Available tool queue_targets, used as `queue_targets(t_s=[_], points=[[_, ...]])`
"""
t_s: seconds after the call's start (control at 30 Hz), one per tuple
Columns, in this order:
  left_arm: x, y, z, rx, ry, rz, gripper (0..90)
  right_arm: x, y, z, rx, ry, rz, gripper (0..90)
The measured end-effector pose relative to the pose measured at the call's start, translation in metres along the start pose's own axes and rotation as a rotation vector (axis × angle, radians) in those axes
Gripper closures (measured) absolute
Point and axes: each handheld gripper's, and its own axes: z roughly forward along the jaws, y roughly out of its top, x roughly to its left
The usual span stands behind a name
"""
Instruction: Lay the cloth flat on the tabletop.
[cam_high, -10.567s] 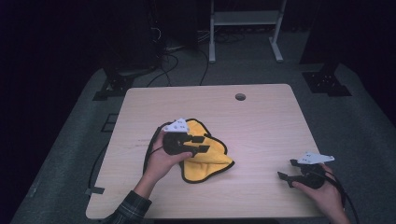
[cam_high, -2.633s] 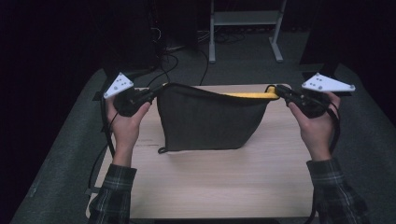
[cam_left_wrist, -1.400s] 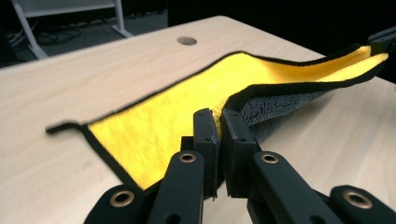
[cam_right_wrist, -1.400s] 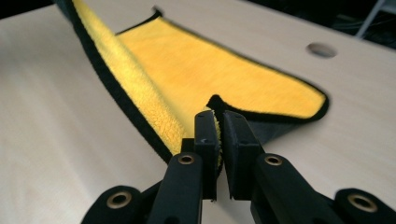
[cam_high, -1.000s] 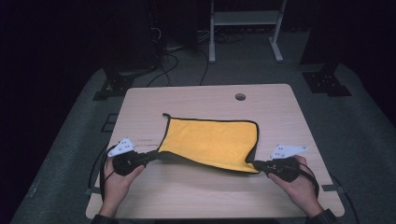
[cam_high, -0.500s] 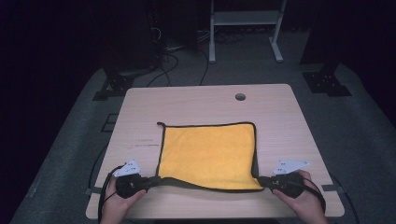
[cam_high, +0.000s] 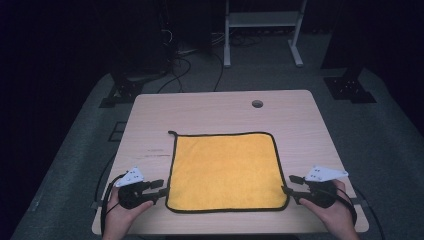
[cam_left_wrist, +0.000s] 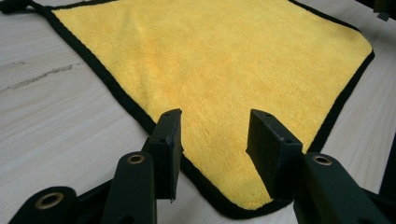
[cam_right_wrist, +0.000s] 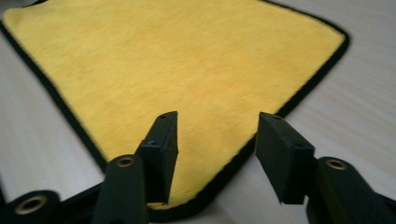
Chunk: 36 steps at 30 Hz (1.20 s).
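Observation:
A yellow cloth (cam_high: 225, 170) with a black hem lies flat and square on the wooden table (cam_high: 210, 110). My left gripper (cam_high: 161, 189) sits at the cloth's near left corner (cam_left_wrist: 252, 203); its jaws have just been opening and stand apart over that corner, pads off the fabric. My right gripper (cam_high: 289, 186) is at the near right corner (cam_right_wrist: 187, 205), and its jaws have likewise just been opening, with the corner lying loose between them. In both gripper views the yellow cloth (cam_left_wrist: 210, 70) (cam_right_wrist: 177, 60) spreads away in front of the black fingers (cam_left_wrist: 168, 140) (cam_right_wrist: 161, 140).
A round cable hole (cam_high: 257, 103) is in the table near its far edge. Beyond the table a white frame's legs (cam_high: 260, 30) and black stand bases (cam_high: 350, 85) rest on the grey floor. Cables trail from both grippers off the near edge.
The cloth was drawn toward the near edge and laid flat. Both grippers sank to the table with its near corners, then their jaws came apart and let the corners go.

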Motion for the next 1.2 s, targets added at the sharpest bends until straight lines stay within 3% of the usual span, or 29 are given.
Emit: queue_targets(t_s=[0.17,0.33,0.57,0.67,0.77,0.97,1.13,1.2], points=[[0.003,0.003,0.007,-0.006,0.048,0.028,49.3,-0.023,-0.002,0.004,-0.009,-0.051,0.037,36.8],[0.009,0.009,0.016,-0.022,0.104,0.025,43.7,-0.05,-0.008,0.01,0.006,-0.109,0.087,33.4],[0.021,0.02,0.037,-0.012,0.154,0.018,38.3,-0.085,-0.02,0.022,0.089,-0.243,0.147,30.0],[0.025,0.025,0.045,-0.005,0.178,0.005,35.7,-0.093,-0.025,0.024,0.098,-0.275,0.173,29.6],[0.031,0.03,0.054,0.001,0.207,-0.001,31.9,-0.099,-0.029,0.024,0.075,-0.281,0.196,27.9],[0.04,0.033,0.071,0.026,0.232,-0.016,30.3,-0.1,-0.029,0.026,0.088,-0.275,0.189,18.2],[0.046,0.032,0.081,0.071,0.267,-0.01,30.7,-0.099,-0.029,0.026,0.09,-0.276,0.189,17.7],[0.046,0.031,0.082,0.074,0.262,-0.012,30.9,-0.099,-0.029,0.026,0.089,-0.276,0.189,17.7]])
